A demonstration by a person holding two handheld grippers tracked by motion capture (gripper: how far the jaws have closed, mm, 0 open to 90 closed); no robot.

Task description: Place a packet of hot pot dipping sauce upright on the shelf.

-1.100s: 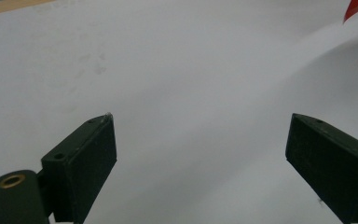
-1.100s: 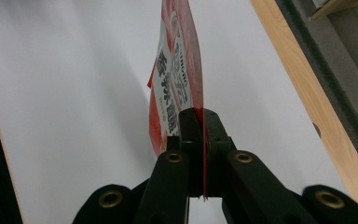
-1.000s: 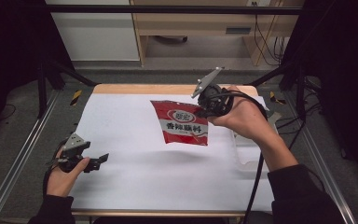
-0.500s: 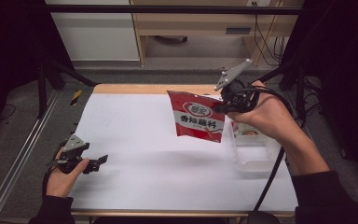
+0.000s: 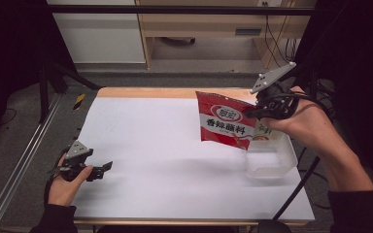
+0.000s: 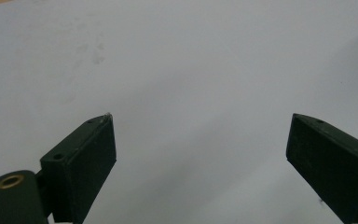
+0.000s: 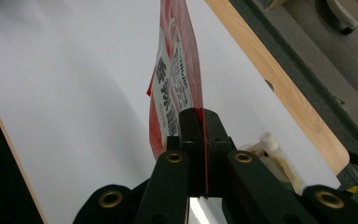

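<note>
A red seasoning pouch (image 5: 224, 125) with a white label hangs in the air over the right side of the white table (image 5: 155, 141). My right gripper (image 5: 252, 112) is shut on its top right edge. In the right gripper view the two jaws pinch the thin red pouch (image 7: 176, 88) edge-on, at the right gripper (image 7: 200, 120) tips. A clear plastic tub (image 5: 270, 158) stands on the table just below and to the right of the pouch. My left gripper (image 5: 108, 166) rests low at the table's front left, open. Its fingers (image 6: 86, 161) stand wide apart over bare white surface.
A wooden strip (image 5: 145, 92) runs along the table's far edge, with a cabinet and cables behind it. Metal rails (image 5: 19, 165) flank the table on the left. A cable (image 5: 296, 189) trails down from my right hand.
My right gripper has carried the pouch to the right and slightly up, from the table's middle to above the clear tub. The left hand has stayed still.
</note>
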